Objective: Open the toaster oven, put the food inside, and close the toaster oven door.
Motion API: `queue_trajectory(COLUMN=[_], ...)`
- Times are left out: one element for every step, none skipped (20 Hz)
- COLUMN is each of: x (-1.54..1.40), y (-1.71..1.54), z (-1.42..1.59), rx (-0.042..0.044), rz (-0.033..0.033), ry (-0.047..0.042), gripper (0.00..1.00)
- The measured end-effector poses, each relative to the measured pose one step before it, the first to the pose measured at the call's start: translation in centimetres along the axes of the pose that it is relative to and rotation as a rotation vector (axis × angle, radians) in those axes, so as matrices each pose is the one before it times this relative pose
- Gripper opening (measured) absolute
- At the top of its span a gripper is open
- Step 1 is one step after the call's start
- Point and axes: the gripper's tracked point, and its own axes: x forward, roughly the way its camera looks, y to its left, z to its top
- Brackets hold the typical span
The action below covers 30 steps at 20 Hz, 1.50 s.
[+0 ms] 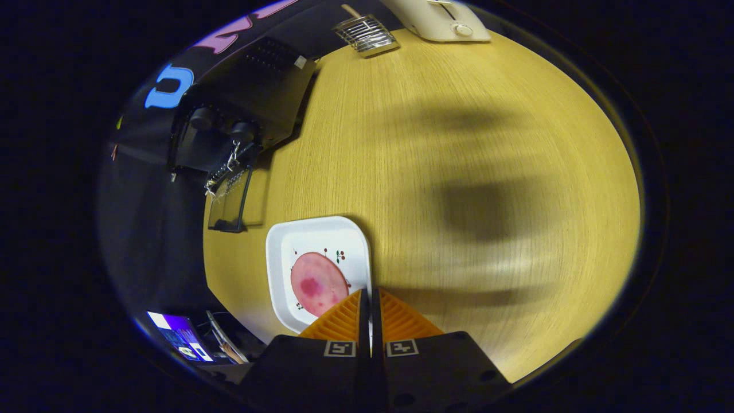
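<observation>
Fingers pressed together, tip to tip, nothing between them: gripper (367,295) empty, poised over the near right rim of the white square plate (279,252). Just ahead and slightly left of the tips, a round pink slice of meat (317,282), lying flat on the plate, roughly circular, so no long axis to speak of. Beyond the plate, farther left, the black toaster oven (246,109), door (229,201) hanging open toward the plate, mouth facing the food. Well beyond, across bare wooden table (459,172), a small metal rack (367,34) and a cream pop-up toaster (441,20). Likely step in hand: picking up the slice; calls for parting the fingers and shifting left, then carrying leftward into the oven.
</observation>
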Motion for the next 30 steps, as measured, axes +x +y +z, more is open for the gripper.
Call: queue_trajectory(x=[0.038,0.022,0.028,-0.144,-0.282,-0.465,-0.660,-0.601,-0.355,-0.396,-0.206,-0.215,-0.252,0.155,0.462,0.365,0.669,1.078,0.996,1.180,1.055,1.050,1.454,1.093,1.103,1.123,1.226,1.375,1.253,1.142], y=[0.297,0.313,0.240,0.177,0.248,0.430,0.738,0.801,0.637,0.758,1.007,0.943,1.016,1.325,1.352,1.272,1.433,0.999,0.900,0.989,1.060,1.017,1.132,0.937,0.927,0.804,0.650,0.545,0.693,0.575], z=[-0.231,-0.115,-0.226,-0.129,-0.176,-0.139,-0.261,-0.119,0.053,-0.008,-0.181,-0.094,-0.430,-0.319,-0.535,-0.540,-0.815,-0.730,-0.670,-0.642,-0.548,-0.493,-0.855,-0.674,-0.577,-0.549,-0.289,-0.052,-0.178,-0.204], rx=[0.04472,0.04450,0.04376,0.03542,0.01903,0.01383,0.01148,0.01625,0.02519,0.02880,0.02595,0.01590,0.01394,0.01302,0.02556,0.02782,0.01375,0.00634,0.00627,0.01430,0.02255,0.02275,0.02439,0.02209,0.01917,0.02351,0.03252,0.03227,0.03541,0.03391], rz=[0.02670,0.02859,0.02188,0.01846,0.01494,0.01481,0.02474,0.02573,0.02413,0.02000,0.01609,0.01339,0.00987,0.01521,0.01132,0.01133,0.00814,-0.00497,-0.01122,-0.00639,-0.00615,0.00077,0.00313,-0.00112,-0.00078,-0.00362,-0.00942,-0.00950,-0.00603,-0.00622], ry=[-0.00383,-0.00710,-0.01090,-0.01220,-0.01925,-0.01757,-0.01964,-0.01946,-0.02112,-0.02099,-0.02448,-0.03068,-0.02520,-0.02618,-0.02294,-0.01591,-0.01397,-0.01687,-0.01890,-0.01687,-0.02430,-0.02387,-0.02113,-0.01926,-0.02075,-0.01971,-0.03169,-0.03265,-0.02825,-0.02479], gripper=[0.05,0.05,0.05,0.05,0.05,0.05,0.05,0.05,0.05,0.05,0.05,0.05,0.05,0.05,0.05,0.05,0.05,0.05,0.05,0.05,0.05,0.05,0.05,0.05,0.05,0.05,0.05,0.05,0.05,0.05])
